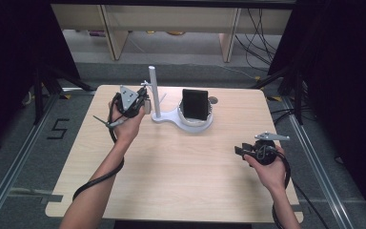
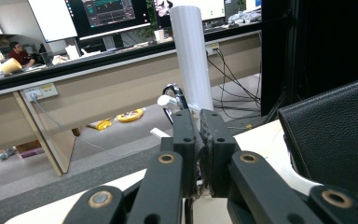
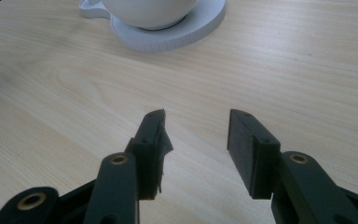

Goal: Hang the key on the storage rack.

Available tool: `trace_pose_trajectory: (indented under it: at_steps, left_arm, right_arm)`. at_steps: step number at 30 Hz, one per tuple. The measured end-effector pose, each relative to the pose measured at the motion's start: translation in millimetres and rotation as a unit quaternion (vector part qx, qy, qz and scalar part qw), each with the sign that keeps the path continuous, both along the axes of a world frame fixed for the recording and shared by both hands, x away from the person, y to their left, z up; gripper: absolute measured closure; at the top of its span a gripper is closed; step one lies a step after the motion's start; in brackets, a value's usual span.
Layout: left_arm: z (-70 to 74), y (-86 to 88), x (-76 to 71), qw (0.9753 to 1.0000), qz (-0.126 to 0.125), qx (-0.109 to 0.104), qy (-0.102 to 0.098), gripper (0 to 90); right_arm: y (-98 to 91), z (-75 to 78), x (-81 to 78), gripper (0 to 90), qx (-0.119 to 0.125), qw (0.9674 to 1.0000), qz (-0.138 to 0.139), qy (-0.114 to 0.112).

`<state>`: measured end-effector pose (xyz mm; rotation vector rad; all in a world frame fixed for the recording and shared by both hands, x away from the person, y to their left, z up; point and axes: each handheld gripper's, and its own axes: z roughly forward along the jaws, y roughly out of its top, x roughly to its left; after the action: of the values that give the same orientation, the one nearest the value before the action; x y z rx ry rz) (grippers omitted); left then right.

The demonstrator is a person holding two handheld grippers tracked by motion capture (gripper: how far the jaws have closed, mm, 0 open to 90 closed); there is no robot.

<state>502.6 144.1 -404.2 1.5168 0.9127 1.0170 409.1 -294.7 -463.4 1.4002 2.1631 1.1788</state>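
Holding the right gripper (image 1: 240, 150) low over the bare table (image 1: 181, 171), you keep its jaws apart and empty. Farther off, your left gripper (image 1: 145, 106) is closed beside the white stand's post (image 1: 154, 93); whether it grips anything cannot be told. A black leather case (image 1: 195, 104) sits in the stand's dish.

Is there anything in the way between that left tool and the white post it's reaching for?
Nothing visible. The left tool, jaws shut, sits right beside the white post. The black leather case stands off to one side, on the stand's round dish.
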Motion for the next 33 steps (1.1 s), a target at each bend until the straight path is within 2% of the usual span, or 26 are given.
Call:
trace_pose_trajectory:
  at_steps: [1,3,4,5,13,14,15,16,19,23,24,25,27,29,31,32,33]
  left_arm:
    - [-0.7,-0.8,0.1,1.0,-0.001,-0.004,0.005,85.3]
    - [-1.2,-1.1,1.1,1.0,-0.001,0.0,0.003,85.2]
    - [-1.7,-1.6,1.2,1.0,-0.001,0.001,0.005,85.2]
    - [-2.7,-2.8,1.6,0.9999,-0.004,-0.004,0.01,85.2]
    - [-6.7,-5.1,5.8,0.9998,-0.006,0.003,0.02,85.0]
    - [-7.8,-6.1,6.2,0.9996,-0.009,-0.003,0.026,84.9]
    - [-8.0,-5.6,6.7,0.9997,-0.008,0.002,0.025,84.9]
    - [-8.9,-6.6,6.8,0.9995,-0.01,-0.003,0.03,84.8]
    - [-10.8,-6.4,9.3,0.9991,-0.014,0.002,0.041,81.6]
    - [-10.7,-5.4,7.2,0.9989,-0.019,0.001,0.042,76.9]
    - [-10.4,-4.9,6.2,0.999,-0.019,0.003,0.041,76.5]
    - [-10.1,-3.8,5.0,0.9989,-0.02,0.006,0.042,76.5]
    - [-10.7,-1.6,0.6,0.9982,-0.026,-0.003,0.053,74.4]
    - [-10.9,-0.5,-0.8,0.9982,-0.027,-0.001,0.053,73.3]
    - [-10.2,3.9,-6.1,0.9979,-0.03,0.006,0.056,72.0]
    - [-10.2,3.9,-6.1,0.9979,-0.03,0.006,0.056,71.3]
    - [-10.2,5.2,-8.2,0.9975,-0.033,0.005,0.062,71.3]
  right_arm:
    - [0.0,0.0,0.0,57.6,0.0,1.0,0.0,0.0]
    - [0.1,0.1,0.0,57.6,0.0,1.0,0.0,0.0]
    - [2.3,0.5,-1.6,57.5,0.012,0.9998,-0.007,0.014]
    - [2.1,0.5,-1.5,57.5,0.01,0.9999,-0.006,0.012]
    - [2.2,0.8,-1.6,57.4,0.011,0.9998,-0.007,0.015]
    - [2.0,0.4,-1.4,57.4,0.01,0.9998,-0.007,0.014]
    - [2.0,0.4,-1.4,57.4,0.01,0.9998,-0.007,0.014]
    - [2.7,0.6,-1.9,57.4,0.013,0.9996,-0.01,0.021]
    - [2.4,0.4,-1.1,57.2,0.009,0.9998,-0.006,0.014]
    - [1.8,0.7,-1.6,57.1,0.012,0.9998,-0.005,0.015]
    - [-0.3,0.3,0.1,57.1,0.001,1.0,0.001,0.002]
    - [-0.3,0.3,0.1,57.1,0.001,1.0,0.001,0.002]
    - [0.0,-0.2,0.3,57.1,0.004,1.0,0.002,0.002]
    - [-0.2,0.1,0.1,57.0,0.0,1.0,0.001,0.002]
    - [0.3,0.0,-0.1,57.0,0.001,1.0,0.0,0.004]
    - [2.2,0.4,-1.5,57.0,0.011,0.9998,-0.006,0.016]
    - [2.2,0.4,-1.5,57.0,0.011,0.9998,-0.006,0.016]
